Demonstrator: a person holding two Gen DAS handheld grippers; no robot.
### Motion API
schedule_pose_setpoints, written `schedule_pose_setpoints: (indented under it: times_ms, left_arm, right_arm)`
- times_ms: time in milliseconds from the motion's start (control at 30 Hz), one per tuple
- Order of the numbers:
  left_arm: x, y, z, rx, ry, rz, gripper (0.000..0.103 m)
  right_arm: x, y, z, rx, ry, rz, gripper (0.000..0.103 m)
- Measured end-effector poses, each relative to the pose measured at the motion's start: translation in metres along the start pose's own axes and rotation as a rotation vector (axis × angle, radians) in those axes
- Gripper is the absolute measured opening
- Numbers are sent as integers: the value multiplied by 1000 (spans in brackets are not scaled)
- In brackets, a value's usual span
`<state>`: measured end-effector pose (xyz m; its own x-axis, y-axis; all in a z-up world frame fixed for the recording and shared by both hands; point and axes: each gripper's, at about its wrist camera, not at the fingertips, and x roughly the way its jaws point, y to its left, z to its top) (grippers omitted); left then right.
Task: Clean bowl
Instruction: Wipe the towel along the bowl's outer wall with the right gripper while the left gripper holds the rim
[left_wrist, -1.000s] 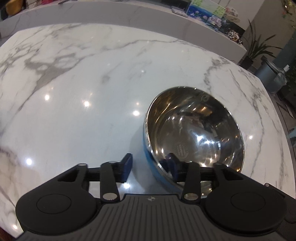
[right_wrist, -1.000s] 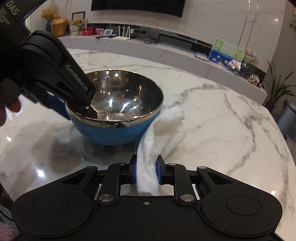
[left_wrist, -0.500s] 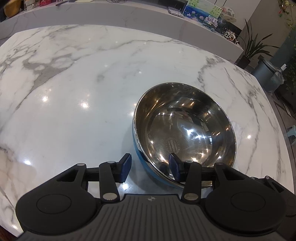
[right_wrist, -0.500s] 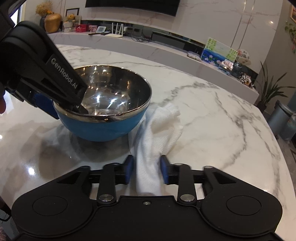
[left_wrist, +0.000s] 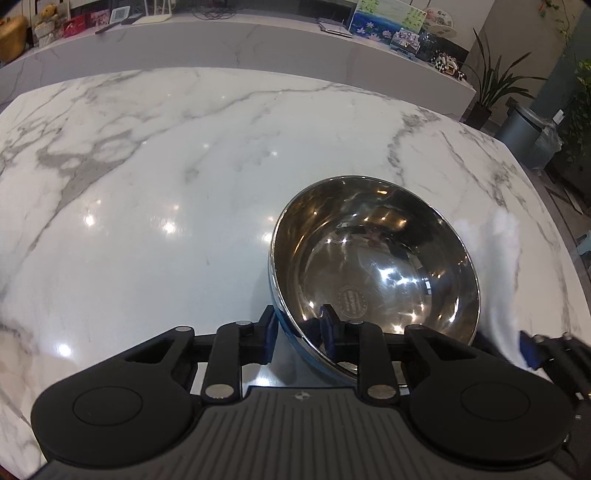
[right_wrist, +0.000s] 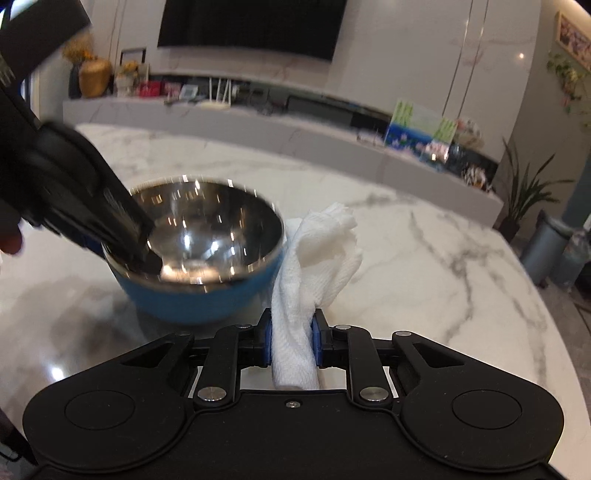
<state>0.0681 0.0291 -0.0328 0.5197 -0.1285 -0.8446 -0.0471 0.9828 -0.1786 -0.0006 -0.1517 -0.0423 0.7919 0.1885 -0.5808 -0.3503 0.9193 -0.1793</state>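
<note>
The left hand-held gripper (left_wrist: 297, 334) straddled the near rim of the bowl (left_wrist: 373, 273), one blue pad outside the wall and one inside. Its jaws were closing on that rim; the pads appeared to sit against the wall, so the rim was judged gripped. The bowl stood on the white marble counter (left_wrist: 166, 177), toward its right half in the left wrist view, empty and mirror-bright inside with a blue outer shell.

To the right, the right hand-held gripper (right_wrist: 291, 341) was clenched, its jaws closing on a bunched white cloth (right_wrist: 317, 254), which rose from the pads and stood just beside the bowl's right wall; whether it touched the wall could not be told.

Handling, as judged: the bowl is rigid polished steel, likely light and prone to slide or spin on the glossy counter under wiping pressure. The thin rim is the only practical hold, and a slippery one, so the pinch should be kept firm while the other side works. The cloth is soft and compliant and would conform to the curved interior.

Count: one bowl, one cloth, two hand-held grippers, one counter.
</note>
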Motion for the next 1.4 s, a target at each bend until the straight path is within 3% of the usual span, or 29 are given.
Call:
schedule_pose_setpoints:
  times_ms: [333, 500, 567, 700, 867, 1133, 1400]
  left_arm:
    - [1, 1, 0, -15, 6, -13, 23]
    - [3, 3, -3, -62, 38, -40, 40]
    - [3, 2, -5, -65, 42, -45, 40]
    - [2, 1, -6, -55, 41, -39, 39]
    - [2, 1, -4, -37, 32, -32, 29]
    - [3, 4, 3, -4, 16, -16, 21]
    - [2, 0, 6, 14, 14, -9, 21]
  right_arm:
    - [5, 15, -3, -46, 71, 59, 18]
    - [11, 18, -7, -53, 121, 80, 17]
    - [11, 19, -7, -58, 124, 80, 17]
    - [12, 20, -8, -58, 124, 80, 17]
    - [10, 17, -7, -43, 101, 54, 17]
    - [-6, 7, 0, 3, -20, 22, 17]
    - [3, 12, -2, -20, 33, 61, 17]
